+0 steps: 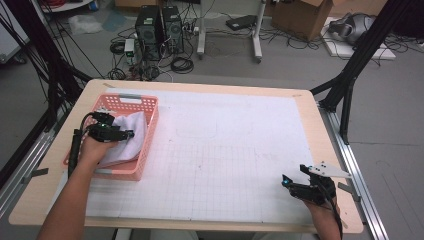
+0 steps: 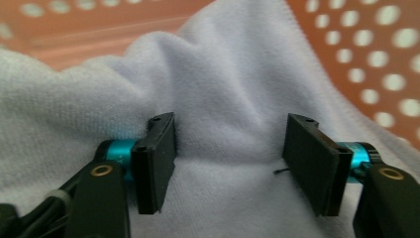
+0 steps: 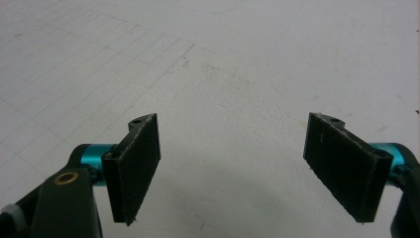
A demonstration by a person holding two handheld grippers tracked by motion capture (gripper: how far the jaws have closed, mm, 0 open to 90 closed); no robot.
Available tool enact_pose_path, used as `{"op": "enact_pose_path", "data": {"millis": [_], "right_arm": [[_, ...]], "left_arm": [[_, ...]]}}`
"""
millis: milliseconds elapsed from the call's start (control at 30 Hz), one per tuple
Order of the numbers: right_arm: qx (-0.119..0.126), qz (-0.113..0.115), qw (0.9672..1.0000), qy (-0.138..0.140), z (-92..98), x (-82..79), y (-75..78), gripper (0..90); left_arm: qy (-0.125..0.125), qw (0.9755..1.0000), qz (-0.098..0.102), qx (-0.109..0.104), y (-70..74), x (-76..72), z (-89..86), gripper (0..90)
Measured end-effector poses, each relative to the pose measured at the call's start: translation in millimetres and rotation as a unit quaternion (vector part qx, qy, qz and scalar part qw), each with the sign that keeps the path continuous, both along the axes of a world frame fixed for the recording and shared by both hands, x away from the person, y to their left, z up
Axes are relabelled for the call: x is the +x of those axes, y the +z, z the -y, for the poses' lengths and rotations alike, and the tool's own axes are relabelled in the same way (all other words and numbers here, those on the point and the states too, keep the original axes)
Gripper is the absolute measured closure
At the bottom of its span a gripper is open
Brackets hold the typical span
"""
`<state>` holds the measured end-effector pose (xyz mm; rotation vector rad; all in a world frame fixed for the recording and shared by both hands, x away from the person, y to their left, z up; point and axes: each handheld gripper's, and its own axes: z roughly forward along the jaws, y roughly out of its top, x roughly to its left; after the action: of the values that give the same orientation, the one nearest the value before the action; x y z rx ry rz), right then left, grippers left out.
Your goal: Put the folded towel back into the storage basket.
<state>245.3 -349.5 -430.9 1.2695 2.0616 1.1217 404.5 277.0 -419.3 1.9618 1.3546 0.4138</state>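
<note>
The white towel (image 2: 233, 74) is being straddled inside the pink basket (image 1: 117, 102) by the left gripper (image 2: 230, 158), jaws apart, a fold seemingly bunched between; the right gripper (image 3: 233, 163) is being held open, well apart.

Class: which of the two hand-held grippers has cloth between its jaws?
The left hand-held gripper, in the pink basket, straddles a fold of white cloth. The right hand-held gripper hangs open above bare table.

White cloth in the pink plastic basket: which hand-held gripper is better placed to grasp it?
Left. The left hand-held gripper is inside the pink plastic basket, jaws astride a fold of the white cloth. The right hand-held gripper is far across the table.
</note>
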Motion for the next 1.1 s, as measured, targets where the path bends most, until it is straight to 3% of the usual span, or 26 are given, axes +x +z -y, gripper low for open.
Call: {"op": "enact_pose_path", "data": {"millis": [100, 133, 167, 200, 233, 267, 333, 400, 467, 567, 600, 633, 700, 800, 833, 900, 933, 967, 1033, 1067, 1100], "right_arm": [[-0.001, 0.003, 1.0000, 0.003, -0.2, 1.1, -0.2, 21.1], [-0.001, 0.003, 1.0000, 0.003, 0.0, 1.1, -0.1, 21.0], [-0.001, 0.002, 1.0000, 0.002, 0.4, 1.3, -0.1, 21.0], [-0.001, 0.002, 1.0000, 0.002, 0.4, 1.2, -0.1, 21.0], [0.000, 0.002, 1.0000, 0.002, -0.1, 0.9, -0.3, 21.0], [-0.001, 0.001, 1.0000, 0.002, -0.2, 0.7, 0.0, 21.0], [-0.003, 0.002, 1.0000, 0.004, -0.9, 0.1, 0.2, 21.0], [-0.004, 0.003, 1.0000, 0.004, -0.7, -0.5, 0.3, 21.0], [-0.005, 0.001, 1.0000, 0.004, 0.0, -1.1, -0.2, 21.0], [-0.004, 0.000, 1.0000, 0.004, 1.3, -1.6, -0.9, 21.0], [-0.003, 0.000, 1.0000, 0.004, 1.7, -1.7, -1.1, 21.0], [-0.002, -0.002, 1.0000, 0.003, 2.4, -1.6, -1.1, 21.0], [0.000, -0.005, 1.0000, 0.003, 3.7, -0.9, -1.6, 21.0], [0.001, -0.005, 1.0000, 0.005, 5.0, -0.3, -1.7, 21.0], [0.001, -0.005, 1.0000, 0.004, 4.9, -0.7, -1.5, 21.0], [0.002, -0.004, 1.0000, 0.005, 5.0, -1.5, -1.0, 21.0], [0.002, -0.004, 1.0000, 0.005, 5.0, -1.5, -1.0, 21.0], [0.003, -0.006, 1.0000, 0.004, 5.5, -1.4, -1.2, 21.0], [0.003, -0.007, 1.0000, 0.002, 5.3, -1.1, -1.5, 21.0], [0.003, -0.006, 1.0000, 0.002, 5.0, -0.9, -1.6, 21.0], [0.002, -0.007, 1.0000, 0.004, 4.4, -0.9, -1.5, 21.0]], "left_arm": [[-0.038, 0.9991, 0.016, -0.006, 4.1, -2.9, 0.4, 42.2], [-0.029, 0.9991, 0.031, -0.004, 7.2, -4.2, 0.3, 42.2], [-0.029, 0.9991, 0.031, -0.004, 7.2, -4.2, 0.3, 43.5], [0.008, 0.9990, 0.043, 0.009, 10.8, -5.5, -0.3, 46.2], [0.081, 0.9956, 0.024, 0.039, 12.1, -3.9, -3.0, 45.0], [0.110, 0.9930, 0.014, 0.042, 11.1, -2.4, -6.2, 44.0], [0.135, 0.9898, 0.002, 0.046, 8.5, 0.3, -9.3, 45.1], [0.133, 0.9895, -0.002, 0.055, 3.8, 3.7, -8.0, 43.6], [0.133, 0.9897, 0.010, 0.052, -0.1, 6.7, -7.8, 42.7], [0.106, 0.9935, 0.028, 0.032, -3.7, 11.3, -10.4, 41.5], [0.106, 0.9935, 0.028, 0.032, -3.7, 11.3, -10.4, 41.6], [0.068, 0.9965, 0.045, 0.013, -5.5, 11.4, -9.5, 42.8], [0.046, 0.9971, 0.059, 0.012, -5.3, 10.6, -6.8, 46.0], [0.065, 0.9954, 0.069, 0.011, 2.4, 8.2, -7.8, 46.0], [0.078, 0.9946, 0.068, 0.006, 5.3, 6.9, -8.4, 45.3], [0.093, 0.9947, 0.044, 0.001, 10.0, 4.4, -6.9, 45.2], [0.093, 0.9947, 0.044, 0.001, 10.0, 4.4, -6.9, 44.5], [0.088, 0.9960, 0.019, -0.003, 12.3, 1.9, -4.7, 44.9], [0.078, 0.9967, -0.019, 0.012, 9.3, 1.9, -2.0, 43.9], [0.078, 0.9967, -0.019, 0.012, 9.3, 1.9, -2.0, 41.3], [0.075, 0.9963, -0.032, 0.028, 5.9, 2.9, -0.1, 39.8]]}}
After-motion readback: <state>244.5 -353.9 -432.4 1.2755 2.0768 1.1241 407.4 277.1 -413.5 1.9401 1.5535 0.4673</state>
